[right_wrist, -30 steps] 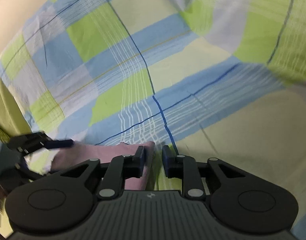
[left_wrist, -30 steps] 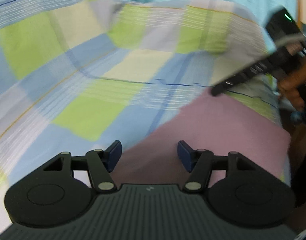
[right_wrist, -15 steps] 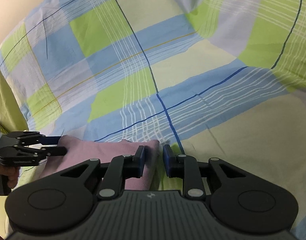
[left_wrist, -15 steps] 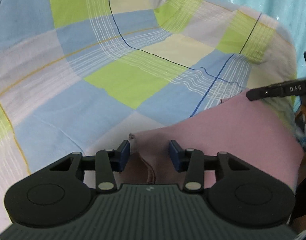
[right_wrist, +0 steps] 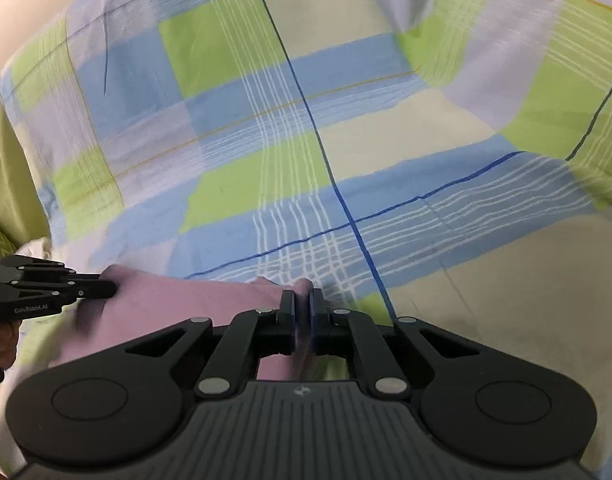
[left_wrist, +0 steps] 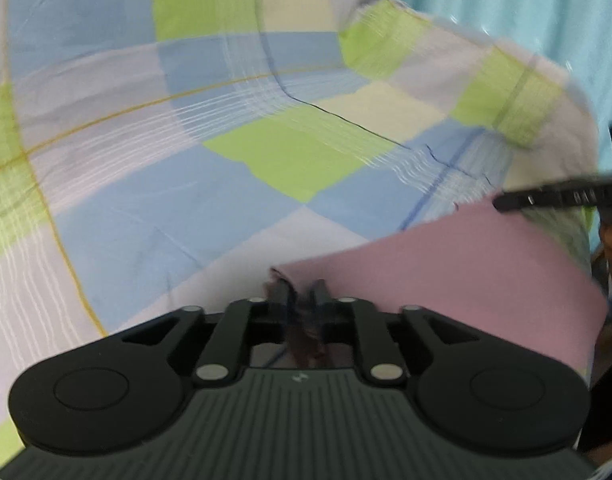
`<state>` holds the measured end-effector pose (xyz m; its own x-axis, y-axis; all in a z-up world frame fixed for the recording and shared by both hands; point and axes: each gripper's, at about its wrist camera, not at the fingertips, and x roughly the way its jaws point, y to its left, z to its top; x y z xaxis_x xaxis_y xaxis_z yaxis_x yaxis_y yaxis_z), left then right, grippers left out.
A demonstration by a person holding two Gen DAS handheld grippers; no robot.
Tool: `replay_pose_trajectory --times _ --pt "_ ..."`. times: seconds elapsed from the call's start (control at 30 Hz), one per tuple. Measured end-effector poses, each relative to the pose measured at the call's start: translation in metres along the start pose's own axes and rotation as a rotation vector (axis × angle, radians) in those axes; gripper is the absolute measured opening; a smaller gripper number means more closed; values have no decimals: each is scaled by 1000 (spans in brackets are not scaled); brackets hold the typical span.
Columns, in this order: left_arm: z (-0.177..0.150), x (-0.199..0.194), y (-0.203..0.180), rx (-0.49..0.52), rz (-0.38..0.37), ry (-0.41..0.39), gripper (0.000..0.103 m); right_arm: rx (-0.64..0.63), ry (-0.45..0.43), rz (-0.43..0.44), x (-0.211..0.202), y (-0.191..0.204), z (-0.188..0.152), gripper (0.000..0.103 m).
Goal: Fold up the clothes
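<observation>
A pink garment (left_wrist: 457, 268) lies on a checked bedsheet (left_wrist: 166, 200) and stretches between my two grippers. My left gripper (left_wrist: 302, 296) is shut on the garment's near left corner, with bunched cloth between its fingers. My right gripper (right_wrist: 302, 304) is shut on the other corner of the pink garment (right_wrist: 178, 304). The right gripper shows at the right edge of the left wrist view (left_wrist: 501, 202). The left gripper shows at the left edge of the right wrist view (right_wrist: 110, 290).
The bedsheet (right_wrist: 345, 120) in blue, green, cream and lilac squares covers the whole bed, with some folds at the far side. A turquoise curtain (left_wrist: 525, 12) hangs behind the bed. A green cloth (right_wrist: 6, 168) lies at the bed's left edge.
My left gripper has gone from open to shut on the garment's corner. My right gripper has stayed shut on its corner, and both views have shifted a little.
</observation>
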<state>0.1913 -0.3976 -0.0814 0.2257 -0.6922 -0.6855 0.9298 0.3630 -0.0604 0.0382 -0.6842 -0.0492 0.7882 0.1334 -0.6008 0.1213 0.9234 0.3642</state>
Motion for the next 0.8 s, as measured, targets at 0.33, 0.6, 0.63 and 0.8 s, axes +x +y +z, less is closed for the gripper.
replay_pose_trajectory --times 0.33,0.6,0.63,0.8 --pt "10 -34 -9 35 39 -63 23 -122 -114 -11 -27 25 -1 16" --pt "-1 5 -16 102 20 -8 27 -222 7 10 5 32 -5 0" --pt "-2 3 -7 75 32 -8 28 -209 -2 -15 5 25 -2 0" --pt "-1 -16 -6 104 81 14 24 -167 -27 -58 -6 18 -1 0"
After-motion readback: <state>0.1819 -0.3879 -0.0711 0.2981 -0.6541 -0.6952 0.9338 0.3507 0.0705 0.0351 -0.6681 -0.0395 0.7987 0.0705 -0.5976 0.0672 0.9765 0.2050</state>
